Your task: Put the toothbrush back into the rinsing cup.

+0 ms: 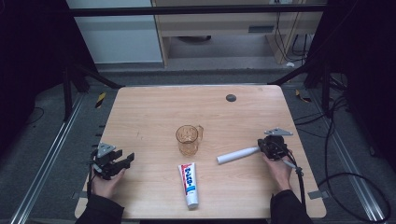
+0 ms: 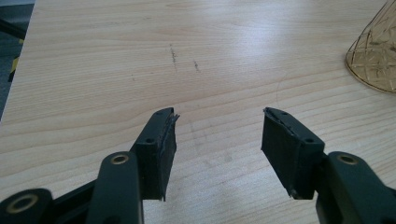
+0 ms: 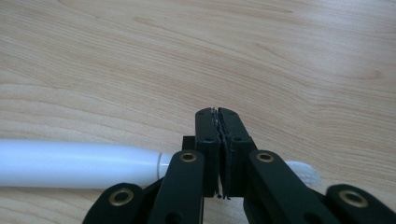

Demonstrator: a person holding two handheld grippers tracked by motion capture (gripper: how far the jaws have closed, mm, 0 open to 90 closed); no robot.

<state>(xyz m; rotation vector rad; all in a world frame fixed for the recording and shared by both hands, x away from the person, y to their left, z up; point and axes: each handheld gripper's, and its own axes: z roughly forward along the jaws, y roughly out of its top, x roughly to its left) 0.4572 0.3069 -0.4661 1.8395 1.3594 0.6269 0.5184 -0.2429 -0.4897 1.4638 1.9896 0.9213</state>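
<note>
A white electric toothbrush [image 1: 237, 155] lies on the wooden table [image 1: 154, 107] at the right, its thick handle [image 3: 74, 163] pointing toward the middle. My right gripper [image 1: 259, 148] [image 3: 217, 112] is shut across its thin neck, and the bristle head [image 3: 303, 171] shows on the far side of the jaws. An amber glass mug [image 1: 188, 140] [image 2: 373, 56] stands in the middle. A white, red and blue toothpaste tube [image 1: 189, 184] lies in front of it. My left gripper [image 1: 128, 159] [image 2: 218, 116] stands open low over bare wood at the left, holding nothing.
A small dark grey disc [image 1: 230, 97] sits near the table's far edge. Black frame legs and cables surround the table on the floor. The right gripper's cable [image 1: 299, 179] trails back along the forearm.
</note>
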